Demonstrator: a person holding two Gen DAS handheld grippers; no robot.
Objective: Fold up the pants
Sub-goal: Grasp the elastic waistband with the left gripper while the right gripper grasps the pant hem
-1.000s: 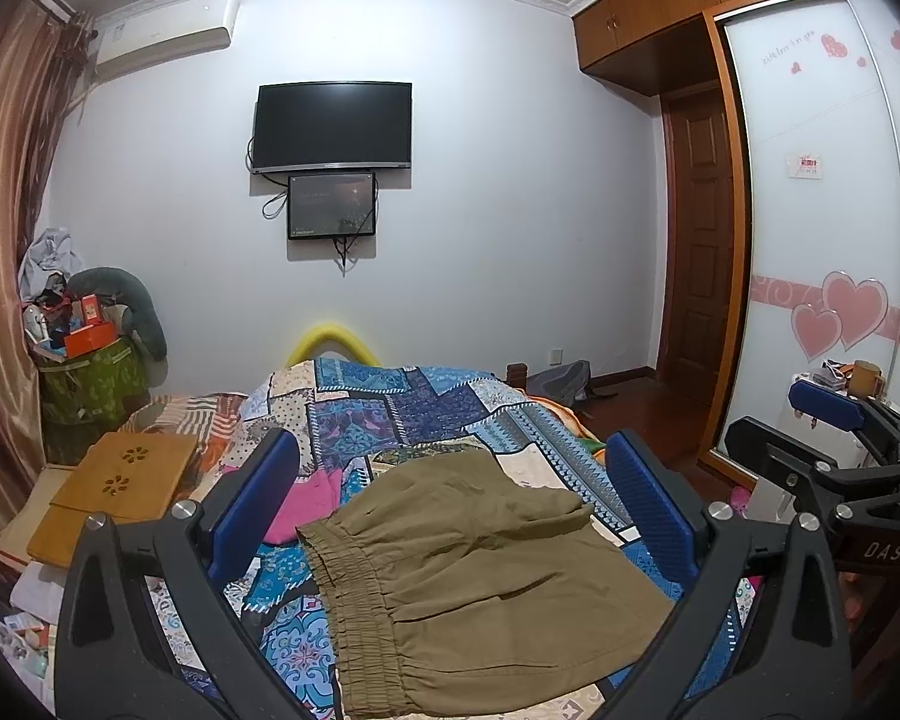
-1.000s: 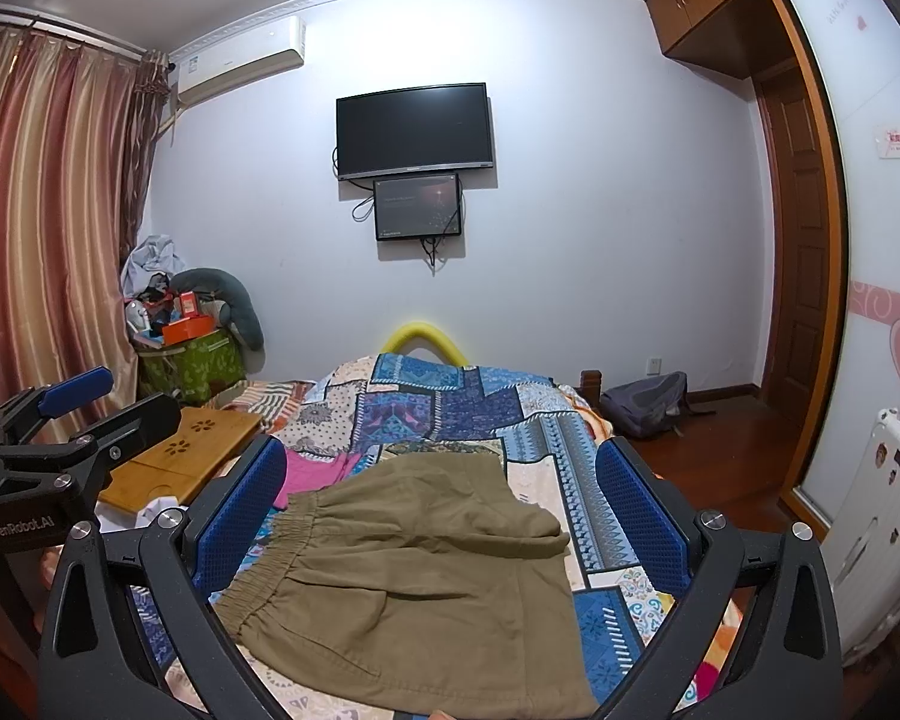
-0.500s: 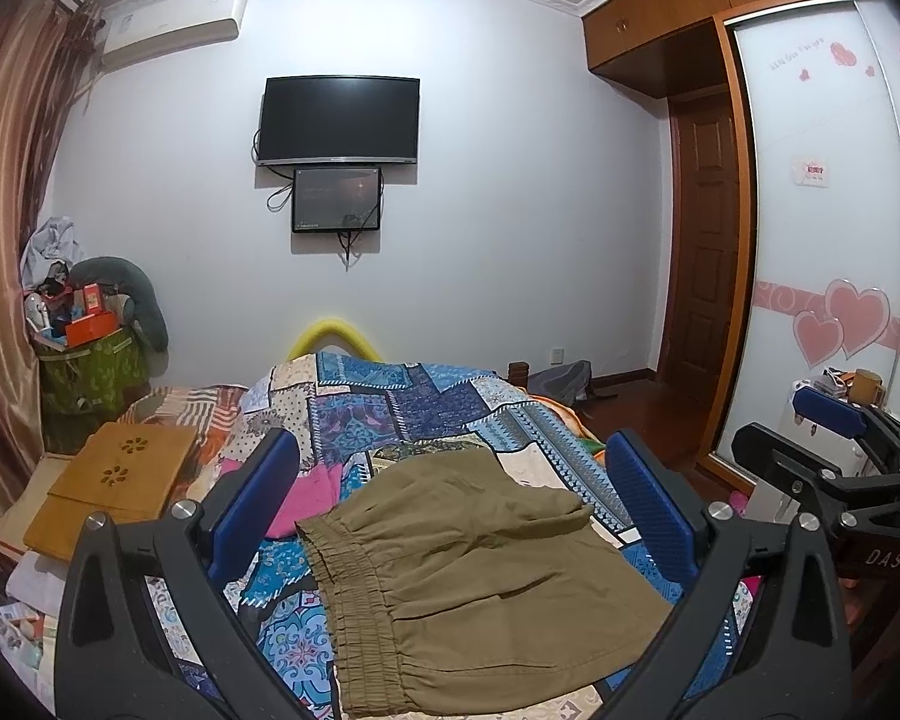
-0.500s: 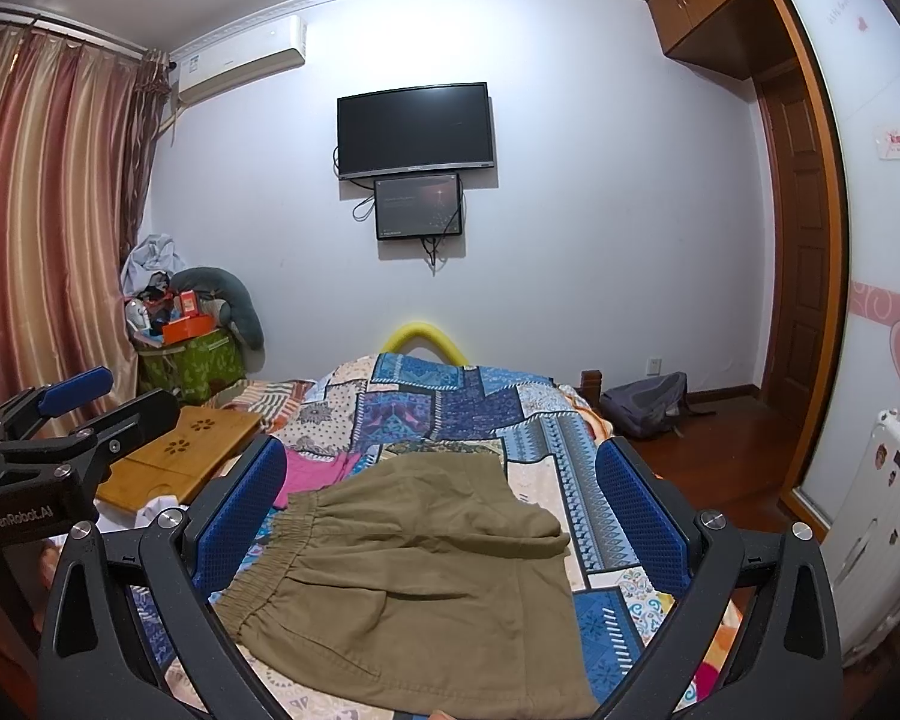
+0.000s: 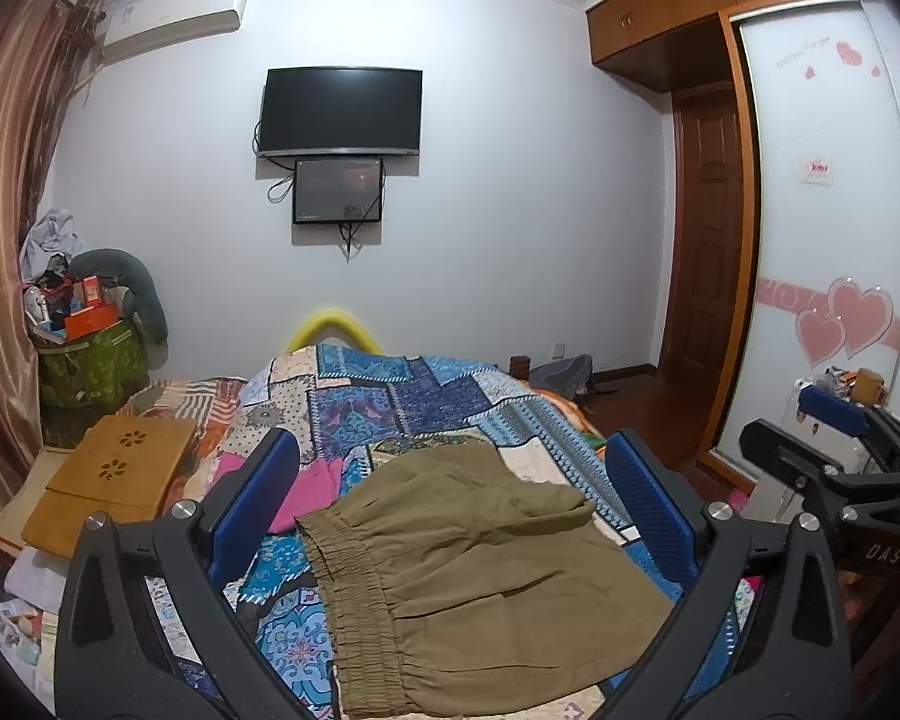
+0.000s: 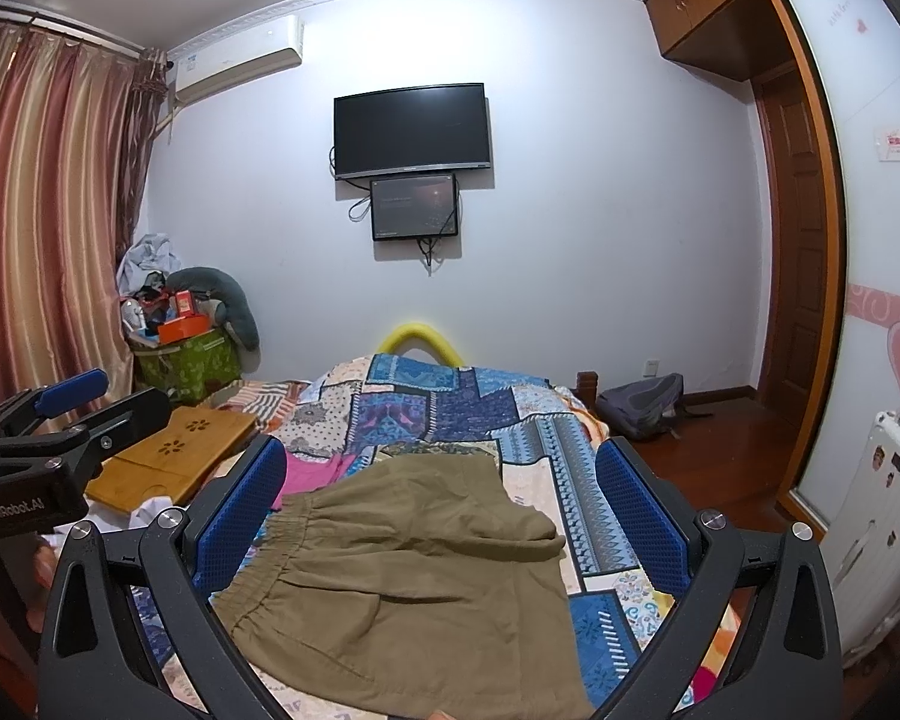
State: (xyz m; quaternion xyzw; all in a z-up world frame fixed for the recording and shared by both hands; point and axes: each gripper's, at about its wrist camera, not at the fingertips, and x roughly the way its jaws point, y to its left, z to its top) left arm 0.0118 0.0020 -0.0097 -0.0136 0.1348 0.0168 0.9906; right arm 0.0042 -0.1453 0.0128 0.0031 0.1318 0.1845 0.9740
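A pair of olive-green fabric pants (image 5: 480,576) with a gathered elastic waistband lies spread on the blue patchwork quilt (image 5: 402,402), near the bed's near edge. The left gripper (image 5: 462,504) hangs above it, blue-padded fingers (image 5: 255,495) spread wide, holding nothing. The right gripper (image 5: 834,450) shows at the right edge.

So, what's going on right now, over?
Both tools open, left tool and right tool above the bed. Olive pants lie flat on quilt, ungripped. Nothing blocking.

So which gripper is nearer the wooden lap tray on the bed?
Left. The left gripper hangs beside the wooden lap tray; the right gripper is across the olive pants.
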